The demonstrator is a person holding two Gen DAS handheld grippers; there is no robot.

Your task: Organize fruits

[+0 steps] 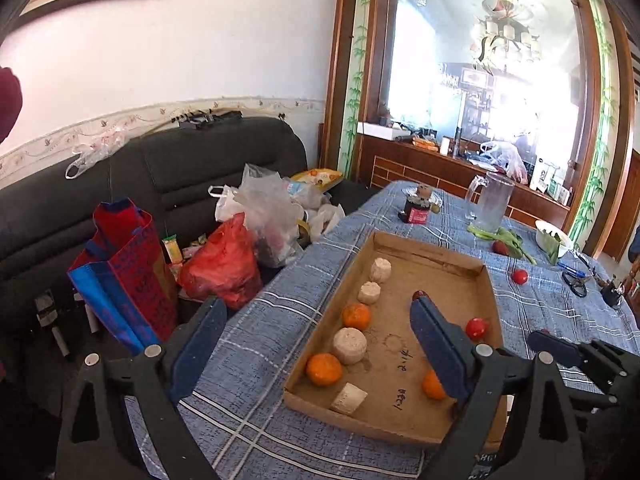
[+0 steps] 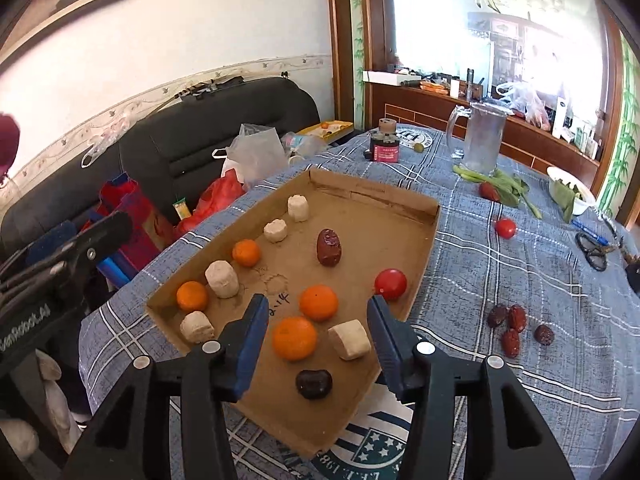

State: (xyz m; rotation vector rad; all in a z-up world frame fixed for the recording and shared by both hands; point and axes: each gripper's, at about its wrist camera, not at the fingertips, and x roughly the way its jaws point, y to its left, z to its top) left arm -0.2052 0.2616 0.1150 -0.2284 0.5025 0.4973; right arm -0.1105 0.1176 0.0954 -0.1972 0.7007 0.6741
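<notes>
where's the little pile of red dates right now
In the right wrist view, the four wrinkled dark red dates lie clustered on the blue plaid tablecloth, just outside the right edge of the shallow brown cardboard tray, beyond the open right claw.

Strong daylight enters through the glass partition (image 1: 488, 92) at the far right and burns out to white there in both views. The wall (image 1: 200, 48) is evenly bright. Shadows on the tablecloth (image 2: 500, 280) are soft. Fisheye distortion bends the edges, and the corners turn dark.
</notes>
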